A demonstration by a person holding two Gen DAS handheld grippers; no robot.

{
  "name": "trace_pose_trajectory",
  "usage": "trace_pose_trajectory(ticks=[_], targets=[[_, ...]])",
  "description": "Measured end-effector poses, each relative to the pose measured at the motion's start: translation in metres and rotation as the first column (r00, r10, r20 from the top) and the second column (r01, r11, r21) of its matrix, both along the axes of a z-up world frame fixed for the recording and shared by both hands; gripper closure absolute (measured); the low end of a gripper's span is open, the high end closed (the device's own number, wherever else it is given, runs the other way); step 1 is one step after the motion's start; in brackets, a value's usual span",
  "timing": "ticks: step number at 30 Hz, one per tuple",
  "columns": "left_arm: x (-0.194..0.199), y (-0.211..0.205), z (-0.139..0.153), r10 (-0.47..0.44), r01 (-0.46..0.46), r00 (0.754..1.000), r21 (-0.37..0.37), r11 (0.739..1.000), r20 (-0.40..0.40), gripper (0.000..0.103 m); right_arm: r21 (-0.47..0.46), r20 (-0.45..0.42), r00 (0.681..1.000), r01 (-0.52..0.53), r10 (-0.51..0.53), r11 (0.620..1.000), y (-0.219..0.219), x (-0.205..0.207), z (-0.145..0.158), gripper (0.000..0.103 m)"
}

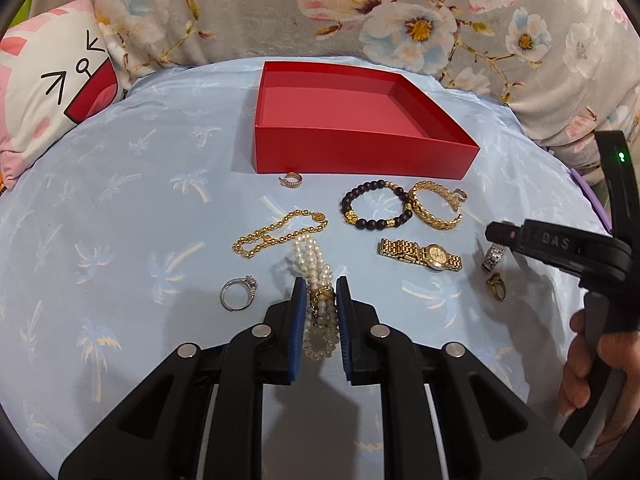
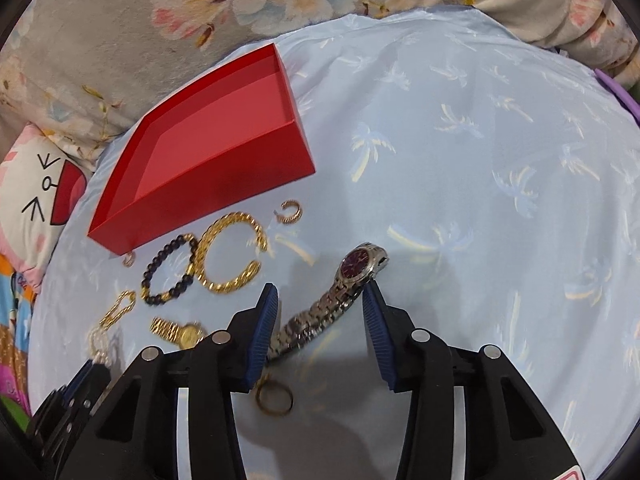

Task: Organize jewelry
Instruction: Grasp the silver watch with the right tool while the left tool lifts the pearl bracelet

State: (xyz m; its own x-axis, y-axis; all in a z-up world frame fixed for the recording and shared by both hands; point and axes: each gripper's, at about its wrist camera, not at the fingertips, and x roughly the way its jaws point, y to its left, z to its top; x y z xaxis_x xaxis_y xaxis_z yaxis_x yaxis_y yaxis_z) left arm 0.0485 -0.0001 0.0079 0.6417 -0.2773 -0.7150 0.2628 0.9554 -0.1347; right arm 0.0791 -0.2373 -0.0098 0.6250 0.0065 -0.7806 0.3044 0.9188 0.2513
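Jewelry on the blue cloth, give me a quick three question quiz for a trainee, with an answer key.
1. True or false: the red box already holds jewelry.
2. What is between the pads of the left gripper? A) gold chain B) pearl bracelet C) gold watch
3. Which piece lies between the fingers of the right gripper?

Key:
1. False, it looks empty.
2. B.
3. The silver watch with the dark red dial; the pads look not yet pressed on it.
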Motion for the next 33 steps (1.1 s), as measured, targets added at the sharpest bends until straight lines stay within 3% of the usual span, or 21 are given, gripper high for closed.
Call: trace_pose_trajectory(ticks=[5, 9, 12, 19, 27, 33], targets=[[0.001, 0.001, -0.005, 0.000, 0.000, 1.000, -0.001, 1.000, -0.006, 0.088, -0.093, 0.004, 1.000, 0.007, -0.007, 0.996, 0.003, 0.017, 0.000, 0.061], [0.001, 0.002, -0.007, -0.004, 0.004, 1.000, -0.001, 1.000, -0.011, 0.088, -0.173, 0.003, 1.000, 0.010, -0.010, 0.985, 0.001, 0.018, -0.001, 0.078], [0.001, 0.004, -0.008, -0.006, 0.006, 1.000, -0.009, 1.000, -0.015, 0.088, -0.158, 0.012, 1.000, 0.020, -0.018, 0.987, -0.006, 0.016, -0.001, 0.078], [0.004, 0.003, -0.009, -0.009, 0.008, 1.000, -0.016, 1.000, -0.024, 0.088, -0.220, 0.014, 1.000, 0.029, -0.026, 0.975, -0.004, 0.027, -0.001, 0.079], [0.003, 0.003, -0.006, -0.001, 0.001, 1.000, -0.017, 1.000, -0.019, 0.089, -0.102, 0.056, 0.998, 0.029, -0.023, 0.994, -0.018, 0.010, 0.006, 0.081], [0.006, 0.008, 0.021, -0.014, 0.015, 1.000, -0.049, 0.999, 0.022, 0.088, -0.070, 0.134, 0.991, -0.021, 0.030, 0.997, -0.016, -0.002, 0.044, 0.081]])
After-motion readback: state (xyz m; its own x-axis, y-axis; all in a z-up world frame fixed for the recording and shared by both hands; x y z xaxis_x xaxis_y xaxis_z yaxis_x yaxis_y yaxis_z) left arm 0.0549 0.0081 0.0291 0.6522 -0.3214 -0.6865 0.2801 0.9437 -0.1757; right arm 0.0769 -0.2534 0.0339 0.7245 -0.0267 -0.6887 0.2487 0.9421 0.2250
